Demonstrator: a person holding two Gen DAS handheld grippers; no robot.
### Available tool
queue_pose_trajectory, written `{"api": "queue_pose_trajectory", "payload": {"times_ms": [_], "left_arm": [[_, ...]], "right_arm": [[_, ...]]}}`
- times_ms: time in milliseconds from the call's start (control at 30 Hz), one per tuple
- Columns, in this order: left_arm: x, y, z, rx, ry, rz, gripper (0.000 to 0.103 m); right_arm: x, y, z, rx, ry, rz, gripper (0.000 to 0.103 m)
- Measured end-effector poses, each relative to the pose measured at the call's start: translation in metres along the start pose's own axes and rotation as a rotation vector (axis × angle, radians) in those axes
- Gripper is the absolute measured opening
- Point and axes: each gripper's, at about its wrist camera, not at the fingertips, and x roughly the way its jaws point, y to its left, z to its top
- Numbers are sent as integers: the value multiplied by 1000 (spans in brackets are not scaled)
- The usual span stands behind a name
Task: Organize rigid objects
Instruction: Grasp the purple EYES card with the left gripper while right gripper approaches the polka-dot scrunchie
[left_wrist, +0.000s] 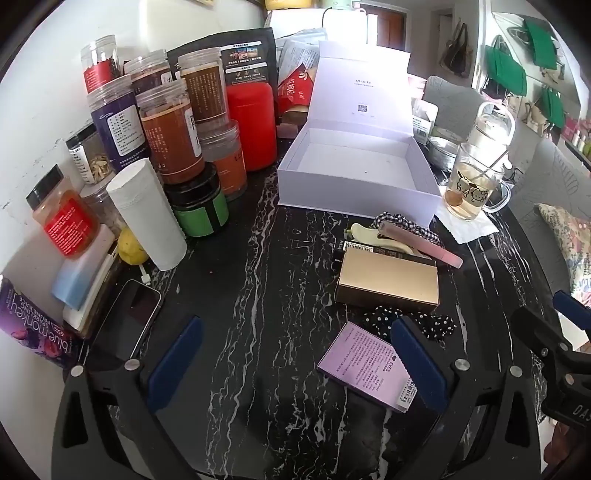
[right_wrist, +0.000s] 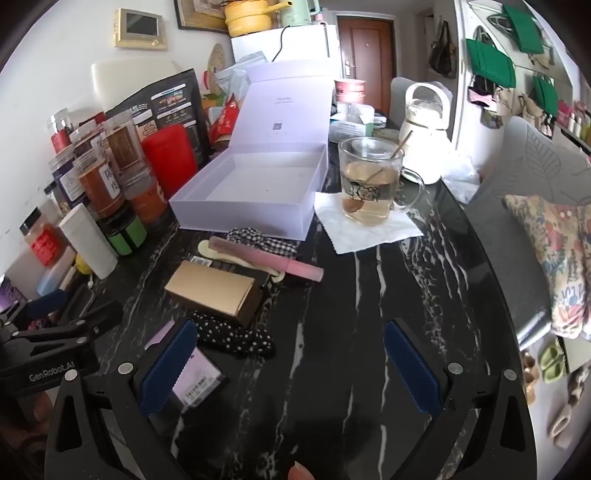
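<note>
Gold box (left_wrist: 388, 280) lies mid-desk, just short of the open white box (left_wrist: 354, 173). Looks stiff, light cardboard with slick faces (may slide); take it across the short sides. Left gripper (left_wrist: 295, 365) and right gripper (right_wrist: 291, 365): fingers wide apart, empty.

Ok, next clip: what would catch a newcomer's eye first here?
Probably the open white cardboard box, empty, at the middle of the black marbled table. Left of it a crowd of clear plastic jars lines the wall. In front lies a flat gold box beside a pink tube.
</note>
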Motion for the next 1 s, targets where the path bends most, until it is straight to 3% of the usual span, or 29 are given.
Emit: {"api": "queue_pose_trajectory", "payload": {"times_ms": [400,1000], "left_arm": [[0,1,2,27,7,-56,103],[3,0,-3,41,27,-57,103]], "right_arm": [[1,5,-3,0,-1,-2,103],[-1,-2,-5,-2,-1,3,103]]}}
